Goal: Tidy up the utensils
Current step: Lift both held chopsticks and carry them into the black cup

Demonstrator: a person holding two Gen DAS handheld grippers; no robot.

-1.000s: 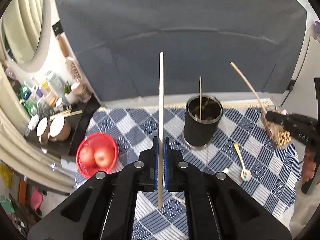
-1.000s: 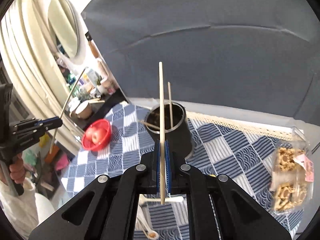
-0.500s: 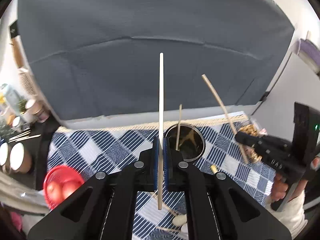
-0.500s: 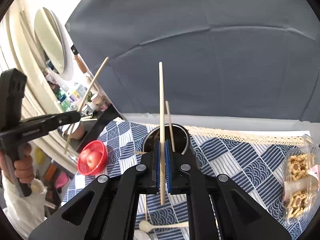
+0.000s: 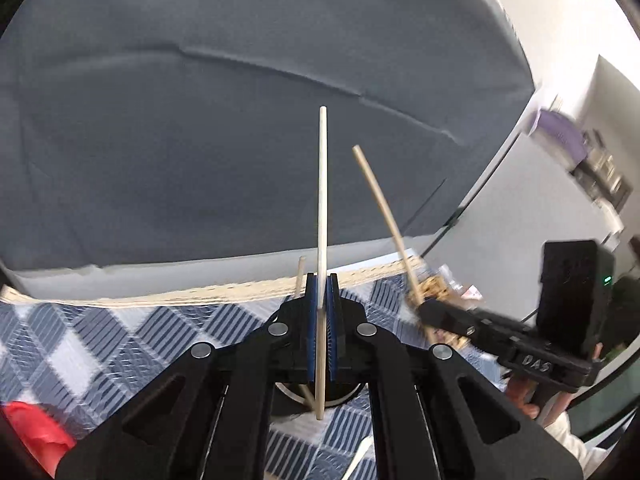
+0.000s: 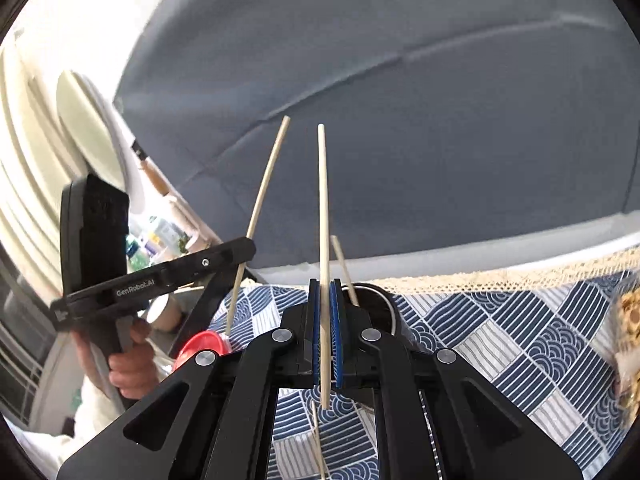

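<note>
Right gripper [image 6: 325,344] clamps chopstick [image 6: 323,216] upright; left gripper [image 6: 240,250] grips 2nd chopstick [image 6: 262,196].

My left wrist camera sits just behind my left gripper [image 5: 322,332] and looks forward along its fingers, angled down toward the far edge of the table [image 5: 120,332], close above the cloth. My right wrist camera sits likewise behind my right gripper [image 6: 325,332], facing the same far edge. Both views share the grey backdrop [image 5: 200,120], the checked cloth and the black holder [image 6: 380,308]. Each view shows the other gripper at its side.
</note>
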